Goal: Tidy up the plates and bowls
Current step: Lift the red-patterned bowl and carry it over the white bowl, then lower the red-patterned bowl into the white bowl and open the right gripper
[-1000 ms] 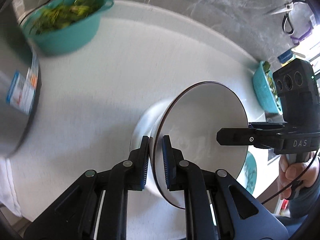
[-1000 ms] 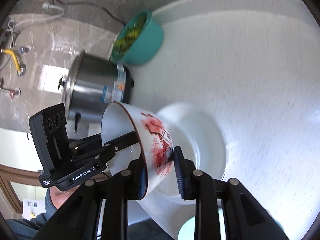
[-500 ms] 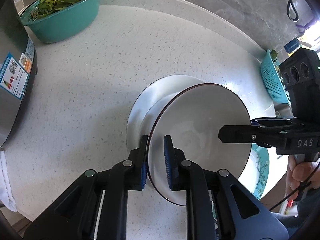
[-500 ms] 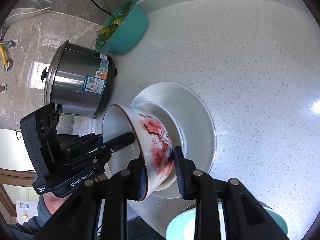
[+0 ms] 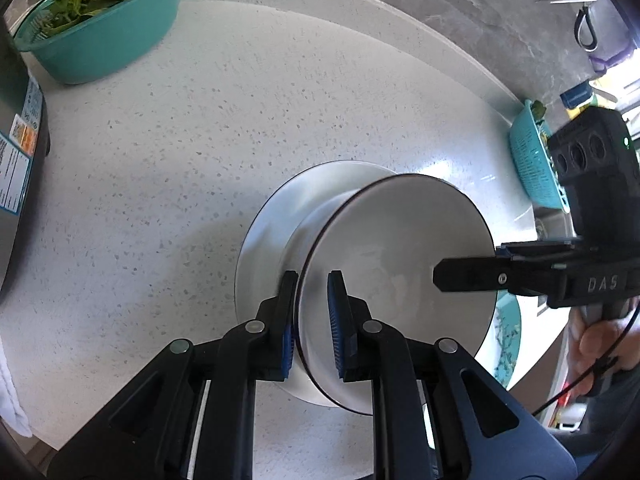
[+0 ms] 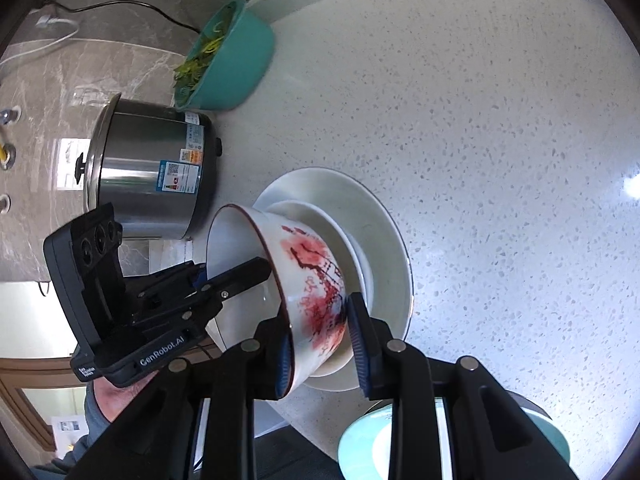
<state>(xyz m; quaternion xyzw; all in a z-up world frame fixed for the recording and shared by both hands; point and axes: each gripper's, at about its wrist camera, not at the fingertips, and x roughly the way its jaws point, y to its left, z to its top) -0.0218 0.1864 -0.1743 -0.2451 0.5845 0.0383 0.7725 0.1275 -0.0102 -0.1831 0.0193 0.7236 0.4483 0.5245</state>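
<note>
A white bowl [image 6: 312, 276] with red flower painting and a dark rim is held tilted over a white plate [image 6: 384, 232] on the speckled counter; a smaller white dish [image 6: 316, 216] lies in the plate under it. My left gripper [image 5: 313, 320] is shut on the bowl's rim [image 5: 396, 268] at its near side. My right gripper [image 6: 320, 344] straddles the opposite wall of the bowl, one finger inside and one outside, with a small gap at the outer pad.
A teal basin of greens [image 5: 96, 20] stands at the far left, next to a steel rice cooker [image 6: 156, 172]. A teal mesh basket [image 5: 532, 160] and a teal patterned plate [image 6: 452, 440] sit near the right counter edge.
Both grippers have carried the bowl down and closer over the white plate. The right gripper's fingers have spread slightly on the bowl's wall.
</note>
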